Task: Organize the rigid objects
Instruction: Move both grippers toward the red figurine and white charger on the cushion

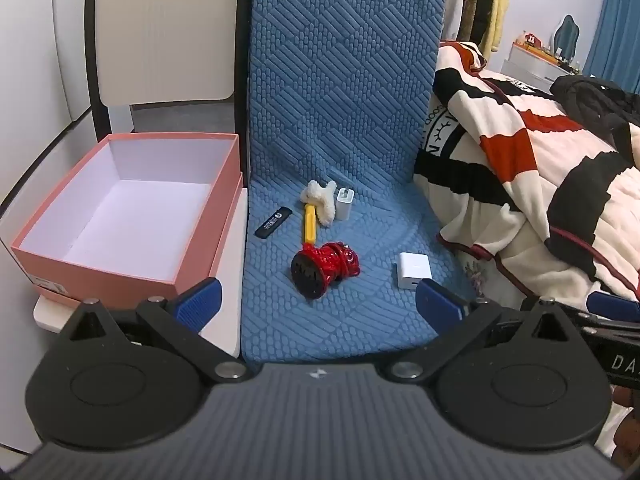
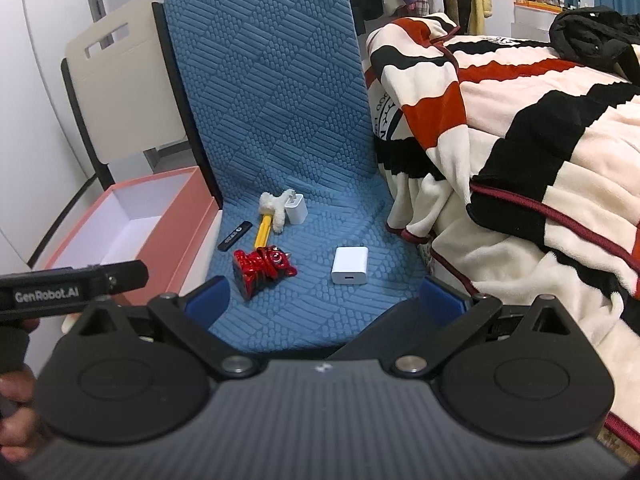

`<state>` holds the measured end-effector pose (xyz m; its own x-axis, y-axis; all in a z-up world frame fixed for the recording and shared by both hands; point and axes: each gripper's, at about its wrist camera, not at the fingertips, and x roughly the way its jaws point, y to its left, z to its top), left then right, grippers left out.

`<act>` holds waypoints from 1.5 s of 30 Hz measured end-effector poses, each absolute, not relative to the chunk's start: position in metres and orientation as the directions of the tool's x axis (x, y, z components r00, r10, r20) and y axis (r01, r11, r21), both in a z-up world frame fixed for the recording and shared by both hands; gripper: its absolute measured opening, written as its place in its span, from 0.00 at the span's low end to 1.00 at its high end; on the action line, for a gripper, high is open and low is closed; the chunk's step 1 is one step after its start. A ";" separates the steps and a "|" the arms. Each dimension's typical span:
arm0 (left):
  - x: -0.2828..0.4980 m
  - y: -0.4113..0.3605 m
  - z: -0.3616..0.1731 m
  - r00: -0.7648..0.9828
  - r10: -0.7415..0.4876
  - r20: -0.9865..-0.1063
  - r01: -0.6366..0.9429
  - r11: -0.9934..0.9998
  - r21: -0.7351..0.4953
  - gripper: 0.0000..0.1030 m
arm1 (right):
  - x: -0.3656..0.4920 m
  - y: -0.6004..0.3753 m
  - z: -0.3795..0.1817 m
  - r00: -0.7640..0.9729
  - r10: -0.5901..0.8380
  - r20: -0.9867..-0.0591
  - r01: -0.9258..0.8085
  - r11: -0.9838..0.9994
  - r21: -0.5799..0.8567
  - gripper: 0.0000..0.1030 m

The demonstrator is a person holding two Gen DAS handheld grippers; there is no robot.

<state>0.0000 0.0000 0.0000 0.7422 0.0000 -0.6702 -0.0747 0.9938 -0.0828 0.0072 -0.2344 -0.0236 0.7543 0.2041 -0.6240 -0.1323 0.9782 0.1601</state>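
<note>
So both grippers are hanging over the front edge of the blue cushion (image 1: 340, 100), fingers spread wide with nothing between them. The left gripper (image 1: 318, 300) sits low in front of the red figurine (image 1: 325, 270), and the right gripper (image 2: 326, 294) hovers just beside it, a bit more toward the bed.

Everything to be sorted is lying loose on the cushion seat. The red figurine is tipped on its side, round black base facing us. A yellow stick (image 1: 309, 223) runs back from it and its far end is tucked under a fluffy white thing (image 1: 320, 200). Right next to that fluff stands a white plug adapter (image 1: 344, 203), prongs up. A small black stick (image 1: 273, 222) lies flat on the left side, near the seat edge. A white charger cube (image 1: 412, 270) sits on its own toward the right front, well apart from the rest.

The pink box (image 1: 96, 256) is open on a white chair left of the cushion, white inside. A striped blanket (image 1: 540, 184) is heaped on the bed to the right, touching the cushion's edge
</note>
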 end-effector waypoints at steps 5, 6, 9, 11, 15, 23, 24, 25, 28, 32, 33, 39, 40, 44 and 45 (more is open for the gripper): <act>0.000 0.004 0.001 0.743 0.007 -0.669 -0.084 0.993 -0.083 1.00 | 0.006 -0.234 -0.023 0.754 0.205 -0.624 -0.132 0.978 0.162 1.00; -0.001 0.000 -0.001 0.744 0.002 -0.668 -0.084 0.992 -0.091 1.00 | 0.005 -0.233 -0.022 0.754 0.206 -0.623 -0.133 0.978 0.161 1.00; -0.006 0.004 0.000 0.741 -0.001 -0.671 -0.092 0.991 -0.102 1.00 | 0.005 -0.232 -0.021 0.755 0.207 -0.622 -0.136 0.978 0.160 1.00; -0.008 0.007 0.001 0.744 0.001 -0.669 -0.089 0.991 -0.098 1.00 | 0.004 -0.230 -0.020 0.756 0.208 -0.621 -0.139 0.977 0.158 1.00; -0.007 0.009 0.002 0.745 0.006 -0.667 -0.086 0.993 -0.087 1.00 | 0.003 -0.229 -0.019 0.755 0.214 -0.620 -0.146 0.976 0.159 1.00; 0.001 0.013 -0.002 0.738 -0.012 -0.675 -0.076 0.992 -0.100 1.00 | 0.010 -0.225 -0.023 0.747 0.218 -0.628 -0.149 0.975 0.162 1.00; 0.003 0.013 -0.003 0.736 -0.011 -0.676 -0.078 0.992 -0.101 1.00 | 0.011 -0.225 -0.023 0.746 0.218 -0.630 -0.148 0.976 0.163 1.00; 0.004 0.015 -0.004 0.732 -0.006 -0.681 -0.081 0.992 -0.096 1.00 | 0.013 -0.224 -0.024 0.745 0.218 -0.631 -0.148 0.976 0.162 1.00; 0.014 0.022 -0.009 0.725 0.008 -0.689 -0.093 0.992 -0.087 1.00 | 0.018 -0.221 -0.027 0.739 0.217 -0.637 -0.148 0.976 0.160 1.00; 0.034 0.036 -0.018 0.727 0.055 -0.684 -0.113 0.993 -0.040 1.00 | 0.027 -0.217 -0.034 0.732 0.212 -0.648 -0.146 0.977 0.155 1.00; 0.041 0.040 -0.021 0.717 0.061 -0.695 -0.120 0.992 -0.036 1.00 | 0.030 -0.216 -0.037 0.728 0.213 -0.652 -0.146 0.977 0.156 0.99; 0.085 0.073 -0.032 0.748 0.124 -0.652 -0.154 0.988 0.012 1.00 | 0.057 -0.209 -0.056 0.705 0.210 -0.678 -0.143 0.978 0.154 0.97; 0.092 0.078 -0.035 0.745 0.132 -0.654 -0.159 0.987 0.018 1.00 | 0.061 -0.207 -0.060 0.701 0.209 -0.682 -0.142 0.978 0.154 0.97; 0.113 0.096 -0.049 0.734 0.157 -0.661 -0.174 0.984 0.039 1.00 | 0.080 -0.200 -0.073 0.689 0.206 -0.695 -0.140 0.978 0.152 0.94; 0.118 0.101 -0.053 0.732 0.160 -0.662 -0.177 0.983 0.042 1.00 | 0.084 -0.197 -0.076 0.685 0.206 -0.698 -0.140 0.979 0.151 0.93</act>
